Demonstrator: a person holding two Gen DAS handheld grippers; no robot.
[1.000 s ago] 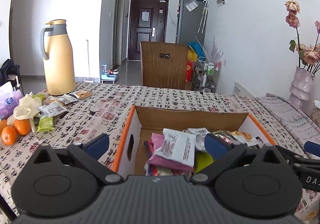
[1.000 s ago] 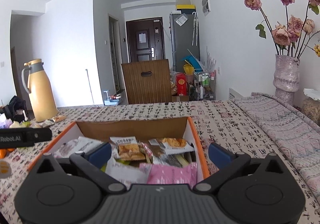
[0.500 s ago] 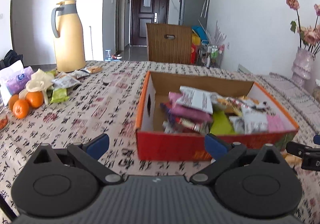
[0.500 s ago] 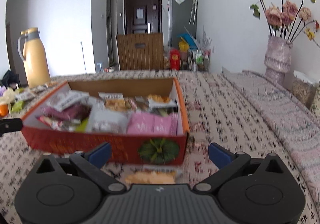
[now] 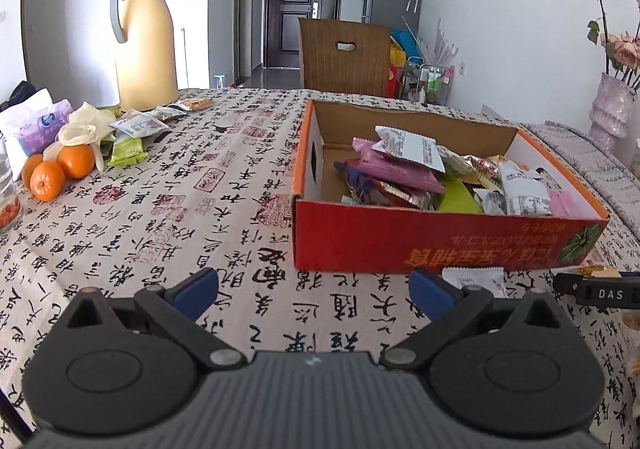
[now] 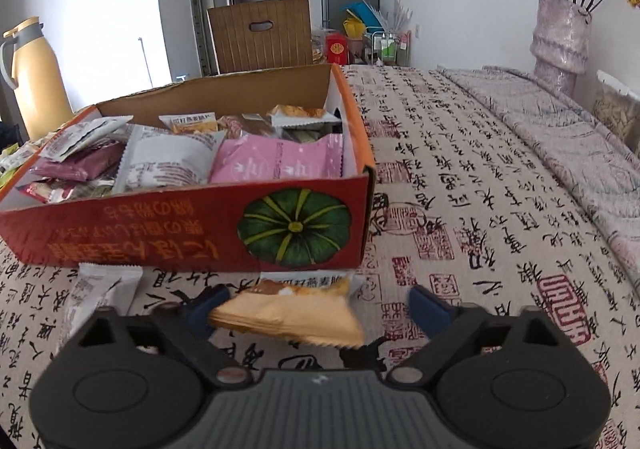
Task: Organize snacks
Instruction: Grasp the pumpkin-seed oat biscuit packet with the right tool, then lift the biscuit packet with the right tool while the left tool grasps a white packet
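We see an orange snack packet (image 6: 286, 313) lying flat on the tablecloth (image 6: 460, 185), just in front of the red cardboard box (image 6: 192, 225). It is a crinkled, glossy foil pillow pack with a crimped end seam and a white printed band along its far edge. Its long axis runs left to right across the right wrist view, parallel to the box's front wall.

The right gripper (image 6: 320, 303) has the packet between its blue fingertips; its jaws have just been closing, yet the right pad stands clear of the packet, so we read no grip. The left gripper (image 5: 314, 287) is spread wide over bare cloth, holding nothing.

A white packet (image 5: 476, 281) lies flat against the box front, to the left of the orange one. The box, open-topped with brown corrugated inner walls and a green pumpkin print, holds a loose heap of pink, white and purple wrappers.
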